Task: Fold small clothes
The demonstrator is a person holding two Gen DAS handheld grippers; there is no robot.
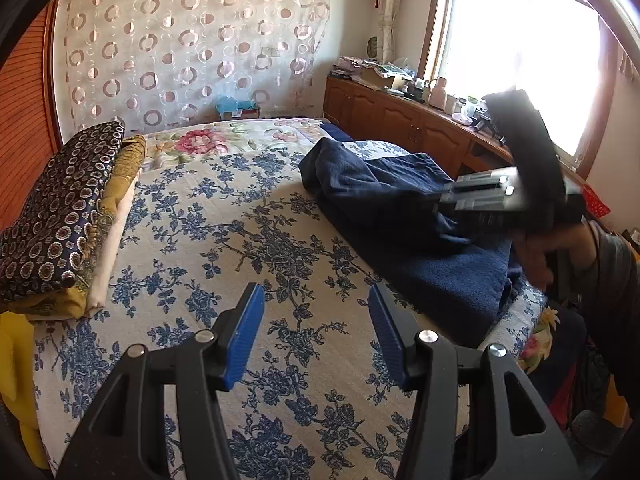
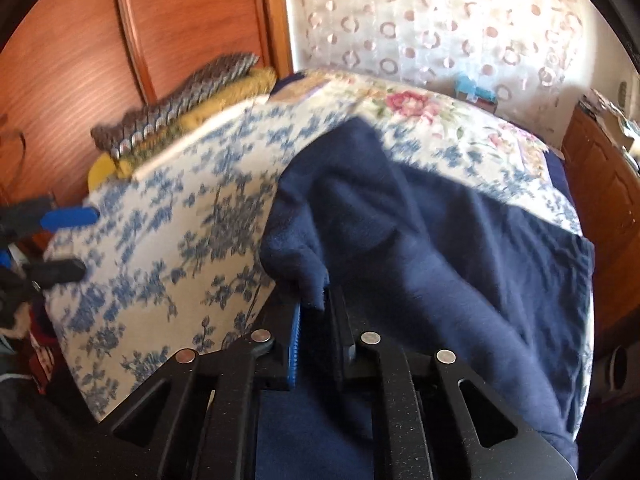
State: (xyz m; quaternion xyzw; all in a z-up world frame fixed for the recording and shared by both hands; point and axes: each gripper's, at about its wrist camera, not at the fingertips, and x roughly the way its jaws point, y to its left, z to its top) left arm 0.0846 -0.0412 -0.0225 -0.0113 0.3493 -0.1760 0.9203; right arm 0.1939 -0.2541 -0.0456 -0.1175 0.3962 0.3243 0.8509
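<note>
A dark navy fleece garment lies rumpled on the right side of the bed, partly over a flat navy cloth. In the right wrist view my right gripper is shut on a fold at the garment's near left edge, with cloth pinched between the blue pad and the black finger. A hand holds that gripper at the right of the left wrist view. My left gripper hovers open over the bedspread, nothing between its blue pads; it also shows at the left edge.
The bed carries a blue-flowered cover. A stack of folded patterned cloths sits on its left side by a wooden headboard. A wooden cabinet with clutter runs under the window on the right. Something yellow hangs at the near left.
</note>
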